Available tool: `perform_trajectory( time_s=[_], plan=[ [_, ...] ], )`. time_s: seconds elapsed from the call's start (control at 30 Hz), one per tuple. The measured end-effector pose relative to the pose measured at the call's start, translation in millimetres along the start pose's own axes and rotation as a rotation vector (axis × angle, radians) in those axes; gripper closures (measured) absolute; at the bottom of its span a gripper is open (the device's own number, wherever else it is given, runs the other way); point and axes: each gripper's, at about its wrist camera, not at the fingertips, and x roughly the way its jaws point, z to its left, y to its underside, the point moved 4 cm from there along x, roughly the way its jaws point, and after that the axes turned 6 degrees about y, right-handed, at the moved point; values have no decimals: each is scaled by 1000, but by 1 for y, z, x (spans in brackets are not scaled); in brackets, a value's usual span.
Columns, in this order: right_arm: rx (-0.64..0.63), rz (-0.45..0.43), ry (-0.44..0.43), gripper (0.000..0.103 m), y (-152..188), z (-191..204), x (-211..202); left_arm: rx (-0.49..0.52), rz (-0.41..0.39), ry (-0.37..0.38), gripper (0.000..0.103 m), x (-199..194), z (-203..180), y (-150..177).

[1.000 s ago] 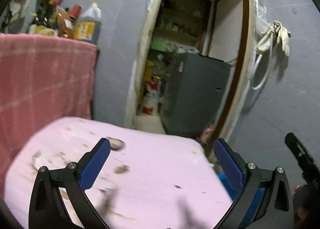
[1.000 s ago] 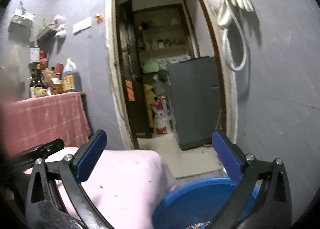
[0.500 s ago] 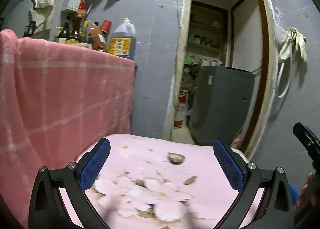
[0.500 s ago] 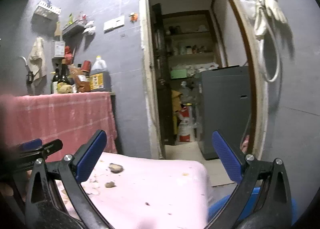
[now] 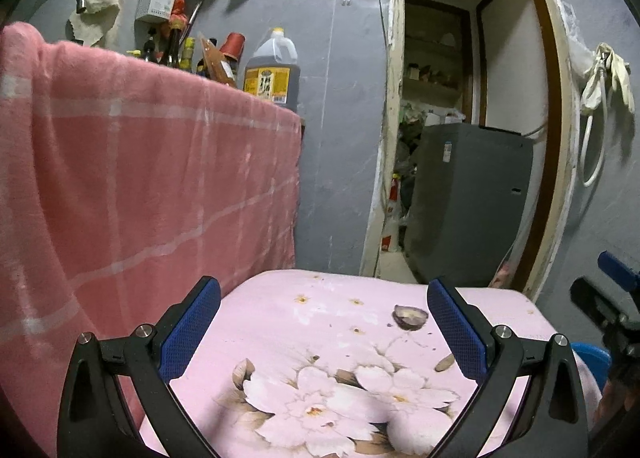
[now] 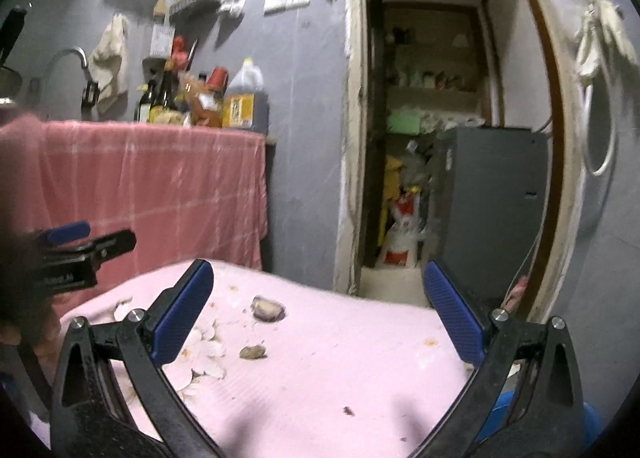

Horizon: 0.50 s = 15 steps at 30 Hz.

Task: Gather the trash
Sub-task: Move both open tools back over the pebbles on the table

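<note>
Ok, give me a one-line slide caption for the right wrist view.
Right gripper open above a pink floral cloth scattered with peel scraps, blue bin at the lower right.

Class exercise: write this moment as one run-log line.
task: collect trash | left gripper: open, empty | right gripper: open, empty | peel scrap, small scrap: on pink cloth | blue basin: beside cloth

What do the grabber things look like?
Both match. The left gripper and the right gripper each have two black plastic arms with triangular cut-outs and silver screws. Their fingers carry blue ribbed pads. The right-wrist view shows faint white lettering on the left gripper's black body; I can't read it.
</note>
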Motion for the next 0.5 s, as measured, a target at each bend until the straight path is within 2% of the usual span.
perform_trajectory(
  time_s=[0.23, 0.4, 0.43, 0.5],
  plan=[
    [-27, 198, -2, 0, 16, 7, 43, 3, 98, -28, 2, 30, 13, 6],
    [1, 380, -69, 2, 33, 9, 76, -10, 205, -23, 2, 56, 21, 12],
    [-4, 413, -77, 3, 36, 11, 81, -6, 221, -28, 2, 60, 21, 13],
    [-25, 446, -80, 15, 40, 16, 86, 17, 263, -33, 2, 70, 21, 16]
  ],
)
